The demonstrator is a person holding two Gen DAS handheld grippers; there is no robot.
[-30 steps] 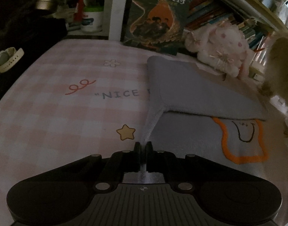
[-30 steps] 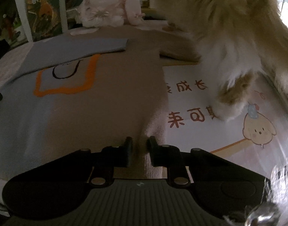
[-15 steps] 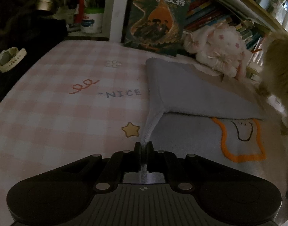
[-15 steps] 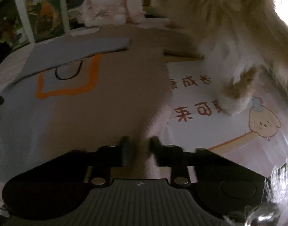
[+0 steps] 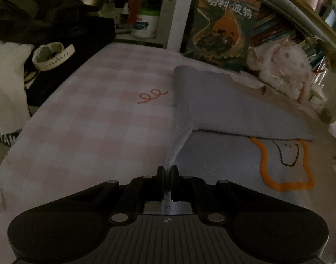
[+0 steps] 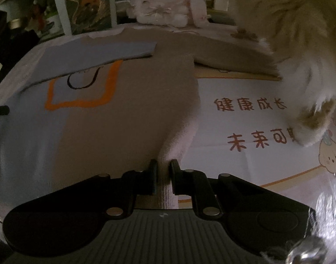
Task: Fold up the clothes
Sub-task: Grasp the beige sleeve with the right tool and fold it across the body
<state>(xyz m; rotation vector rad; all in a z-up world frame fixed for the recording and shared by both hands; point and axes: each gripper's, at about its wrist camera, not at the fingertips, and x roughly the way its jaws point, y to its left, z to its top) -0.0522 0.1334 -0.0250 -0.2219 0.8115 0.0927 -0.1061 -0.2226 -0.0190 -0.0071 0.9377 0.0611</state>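
A blue and beige sweater (image 5: pixel 229 154) with an orange outline design (image 5: pixel 286 184) lies on the checked bed cover (image 5: pixel 91 136). Its blue sleeve (image 5: pixel 223 107) is folded across the chest. My left gripper (image 5: pixel 167 170) is shut on the sweater's left bottom corner. In the right wrist view the sweater (image 6: pixel 124 118) spreads ahead, and my right gripper (image 6: pixel 163 165) is shut on its right bottom hem, which bunches between the fingers. The beige sleeve (image 6: pixel 229 59) lies out to the right.
A fluffy cat (image 6: pixel 300 50) stands at the right on a printed mat (image 6: pixel 256 132), its paw (image 6: pixel 308 129) close to the sweater. A plush rabbit (image 5: pixel 284 70), a poster (image 5: pixel 223 30) and bookshelves line the back. Dark clothes and a white watch (image 5: pixel 51 55) lie at the left.
Both grippers have lifted the bottom hem and carried it forward, toward the collar. The right gripper has closed on the hem. The cat has shifted its paw slightly.
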